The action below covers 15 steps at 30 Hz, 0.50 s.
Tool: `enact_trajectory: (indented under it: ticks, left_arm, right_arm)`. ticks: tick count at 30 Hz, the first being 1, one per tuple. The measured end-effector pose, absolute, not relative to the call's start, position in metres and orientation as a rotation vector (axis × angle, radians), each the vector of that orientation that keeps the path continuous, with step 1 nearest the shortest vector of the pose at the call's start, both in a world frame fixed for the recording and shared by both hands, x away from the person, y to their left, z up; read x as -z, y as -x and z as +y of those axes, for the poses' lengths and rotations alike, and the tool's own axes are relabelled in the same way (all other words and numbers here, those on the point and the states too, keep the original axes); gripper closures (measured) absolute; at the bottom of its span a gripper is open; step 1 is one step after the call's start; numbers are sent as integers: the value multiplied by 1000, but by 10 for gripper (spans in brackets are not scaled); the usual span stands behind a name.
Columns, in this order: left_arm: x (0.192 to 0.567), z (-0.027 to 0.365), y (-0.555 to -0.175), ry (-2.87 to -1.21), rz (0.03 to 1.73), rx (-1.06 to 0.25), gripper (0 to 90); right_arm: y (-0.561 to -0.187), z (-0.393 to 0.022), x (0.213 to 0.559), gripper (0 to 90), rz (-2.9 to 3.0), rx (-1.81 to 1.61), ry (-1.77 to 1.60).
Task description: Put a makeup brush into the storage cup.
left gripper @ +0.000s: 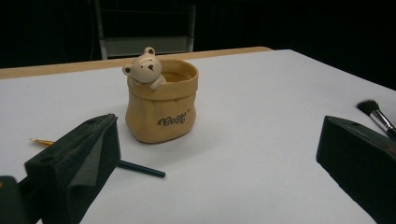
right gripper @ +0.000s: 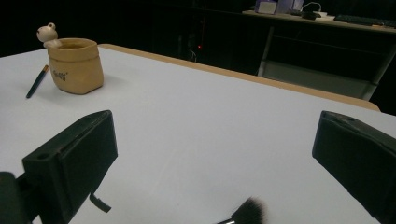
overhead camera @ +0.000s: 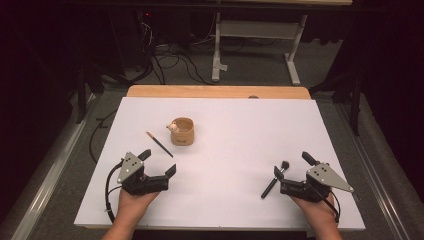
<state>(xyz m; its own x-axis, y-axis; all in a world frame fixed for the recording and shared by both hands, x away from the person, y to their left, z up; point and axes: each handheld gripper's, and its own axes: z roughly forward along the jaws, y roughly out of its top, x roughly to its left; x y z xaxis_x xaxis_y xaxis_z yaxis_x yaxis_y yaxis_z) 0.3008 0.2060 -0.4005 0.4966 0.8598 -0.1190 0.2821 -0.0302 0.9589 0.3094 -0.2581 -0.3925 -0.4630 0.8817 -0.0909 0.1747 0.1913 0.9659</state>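
Note:
A tan sack-shaped pot (overhead camera: 182, 131) with a small bear on its rim stands on the white sheet (overhead camera: 240, 125), left of centre. A thin dark brush (overhead camera: 159, 144) lies just left of the pot. My left gripper (overhead camera: 159, 162) rests near the front left, open and empty, facing the pot (left gripper: 161, 105) and the thin brush (left gripper: 135, 168). A black makeup brush (overhead camera: 274, 180) lies at the front right, beside the inner jaw of my right gripper (overhead camera: 294, 165). That gripper is open; the brush's bristles (right gripper: 247, 210) show low between its jaws, untouched.
The white sheet covers a wooden table whose far edge (overhead camera: 215, 91) shows. Behind it on the floor stand a white frame (overhead camera: 257, 35) and loose cables (overhead camera: 170, 60). The pot (right gripper: 74, 65) is far to the left in the right gripper view.

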Motion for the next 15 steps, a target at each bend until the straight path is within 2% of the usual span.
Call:
enact_trajectory:
  ticks: [15]
  left_arm:
    - [400,205,-302,-1579,1008,-614,6]
  right_arm:
    - [-309,-258,393,12,1789,-1310,-993]
